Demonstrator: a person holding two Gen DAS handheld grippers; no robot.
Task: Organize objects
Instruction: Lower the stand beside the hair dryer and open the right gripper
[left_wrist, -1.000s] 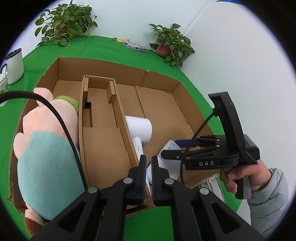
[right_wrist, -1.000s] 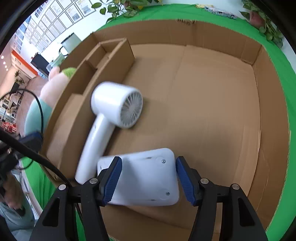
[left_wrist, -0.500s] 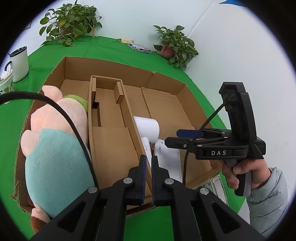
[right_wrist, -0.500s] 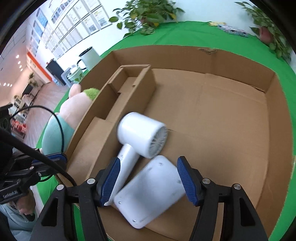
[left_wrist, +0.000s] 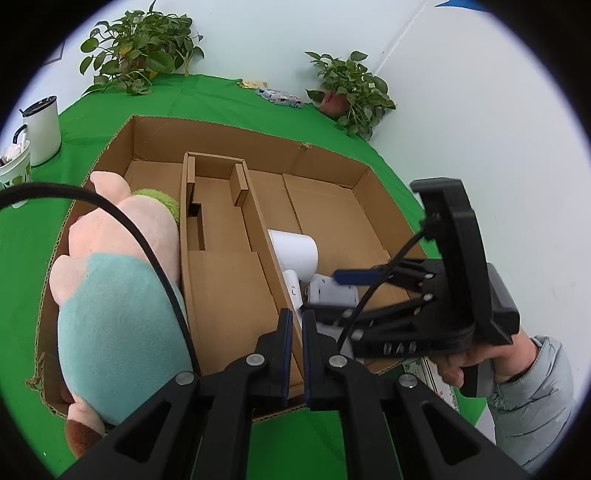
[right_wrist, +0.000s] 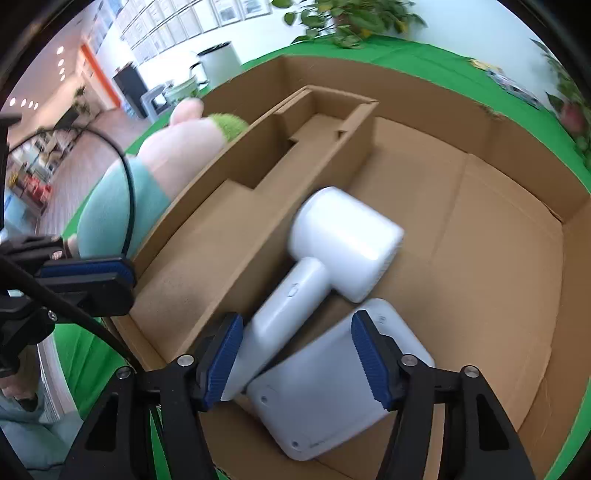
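Cardboard box (right_wrist: 517, 155) holds all items; plush toy (left_wrist: 118, 295) in left bay; hair dryer (right_wrist: 332, 251) beside divider (right_wrist: 236, 229), white flat device (right_wrist: 332, 384) against its handle; I judge snag risk there. Right gripper (right_wrist: 299, 354) released, empty; left gripper (left_wrist: 293, 332) clenched, empty.

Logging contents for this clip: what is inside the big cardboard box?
A plush toy, a cardboard insert, a white hair dryer and a flat white device. The floor beneath them is hidden.

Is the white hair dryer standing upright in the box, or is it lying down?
Lying down. The hair dryer rests on its side on the cardboard box floor, handle toward the open right gripper.
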